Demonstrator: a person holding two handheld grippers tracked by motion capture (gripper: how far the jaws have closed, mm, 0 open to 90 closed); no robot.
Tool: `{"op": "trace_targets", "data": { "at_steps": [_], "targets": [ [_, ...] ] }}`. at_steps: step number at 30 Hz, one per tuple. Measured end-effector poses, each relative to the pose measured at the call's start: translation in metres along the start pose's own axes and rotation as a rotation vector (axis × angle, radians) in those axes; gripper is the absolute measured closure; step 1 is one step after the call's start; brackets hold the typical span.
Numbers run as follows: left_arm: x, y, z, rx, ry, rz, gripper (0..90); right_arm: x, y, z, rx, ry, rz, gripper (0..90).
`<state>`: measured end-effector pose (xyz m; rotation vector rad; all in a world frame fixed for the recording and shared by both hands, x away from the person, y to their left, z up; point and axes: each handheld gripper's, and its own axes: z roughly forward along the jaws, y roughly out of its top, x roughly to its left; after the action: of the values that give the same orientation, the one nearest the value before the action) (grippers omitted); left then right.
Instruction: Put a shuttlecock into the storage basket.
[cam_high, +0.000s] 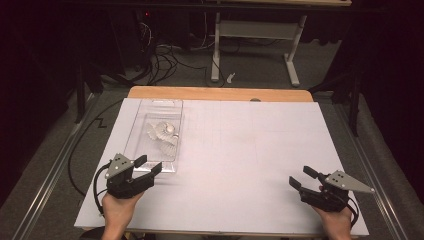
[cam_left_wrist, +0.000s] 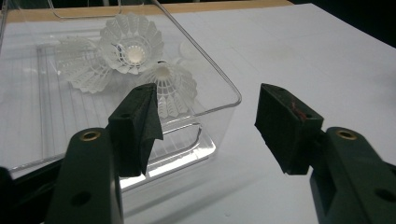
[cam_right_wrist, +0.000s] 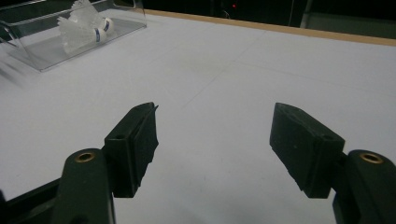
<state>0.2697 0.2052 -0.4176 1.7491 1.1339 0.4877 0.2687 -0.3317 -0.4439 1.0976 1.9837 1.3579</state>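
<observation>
Shuttlecocks (cam_left_wrist: 133, 49) in box (cam_left_wrist: 219, 77): left claw (cam_high: 148, 165), released at box's near end, should enter over rim; right claw (cam_high: 303, 178) released, well apart.

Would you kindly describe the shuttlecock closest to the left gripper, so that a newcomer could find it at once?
On the white table top, look to the clear plastic box at its left side, just ahead of the left gripper. Three white shuttlecocks lie bunched inside. The one meant lies nearest the box's near end, with its rounded white cork pointing up, whereas the middle shuttlecock faces the gripper with its open skirt.
</observation>
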Motion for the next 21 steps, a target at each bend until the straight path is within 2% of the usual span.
{"op": "trace_targets", "data": {
  "at_steps": [21],
  "targets": [
    [0.003, -0.011, 0.003, -0.013, 0.014, -0.013, 39.9, 0.000, 0.000, 0.000, -0.001, 0.000, 0.001, 32.7]
  ]
}}
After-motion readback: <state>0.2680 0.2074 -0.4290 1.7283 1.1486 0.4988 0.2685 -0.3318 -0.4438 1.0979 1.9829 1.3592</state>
